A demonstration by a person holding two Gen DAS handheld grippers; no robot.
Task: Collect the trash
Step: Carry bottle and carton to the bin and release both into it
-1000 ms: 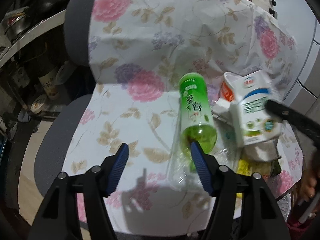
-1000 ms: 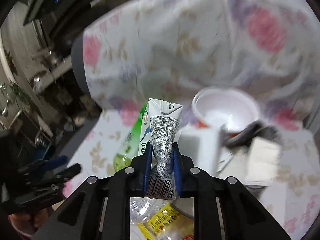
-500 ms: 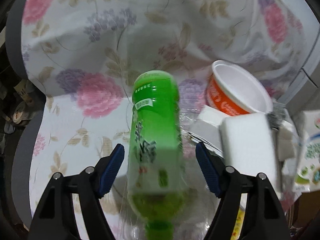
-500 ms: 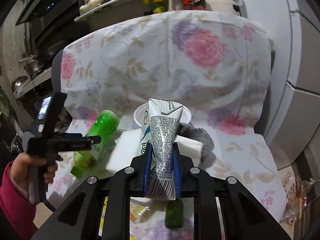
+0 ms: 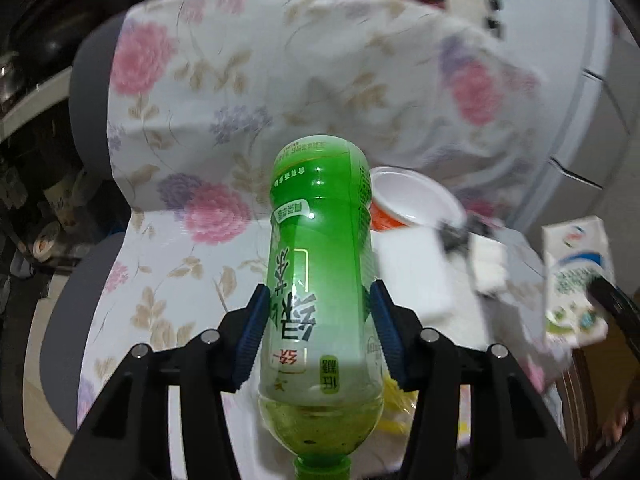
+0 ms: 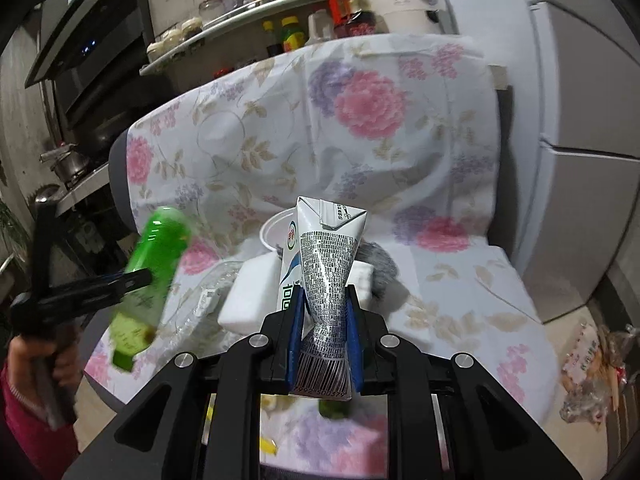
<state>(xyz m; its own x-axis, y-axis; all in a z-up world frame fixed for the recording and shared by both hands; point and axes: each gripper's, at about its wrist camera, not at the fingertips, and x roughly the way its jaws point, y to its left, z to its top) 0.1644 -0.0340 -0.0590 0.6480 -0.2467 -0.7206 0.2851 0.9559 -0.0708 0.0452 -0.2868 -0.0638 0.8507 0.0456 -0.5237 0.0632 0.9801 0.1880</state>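
A green plastic bottle (image 5: 320, 220) hangs cap-down between the blue pads of my left gripper (image 5: 318, 292). The jaws are closing and the pads press on its sides; in the right wrist view the bottle (image 6: 156, 256) is lifted clear of the seat. My right gripper (image 6: 323, 300) is shut on a squashed white milk carton (image 6: 328, 256), also seen at the right edge of the left wrist view as the carton (image 5: 576, 268). On the seat lie an orange-and-white bowl (image 5: 408, 200), a white foam block (image 5: 412, 272), a clear crushed bottle (image 6: 200, 304) and yellow wrappers (image 5: 394, 412).
The trash lies on a grey chair draped in a floral cloth (image 6: 400, 140). A fridge (image 6: 580, 160) stands at the right, with a plastic bag (image 6: 592, 368) on the floor beside it. A shelf of jars (image 6: 280, 0) runs behind, and a person's hand (image 6: 36, 360) grips the left handle.
The left jaws have narrowed onto the green bottle and lifted it off the seat. The right gripper has drawn back from the pile with the carton still pinched.
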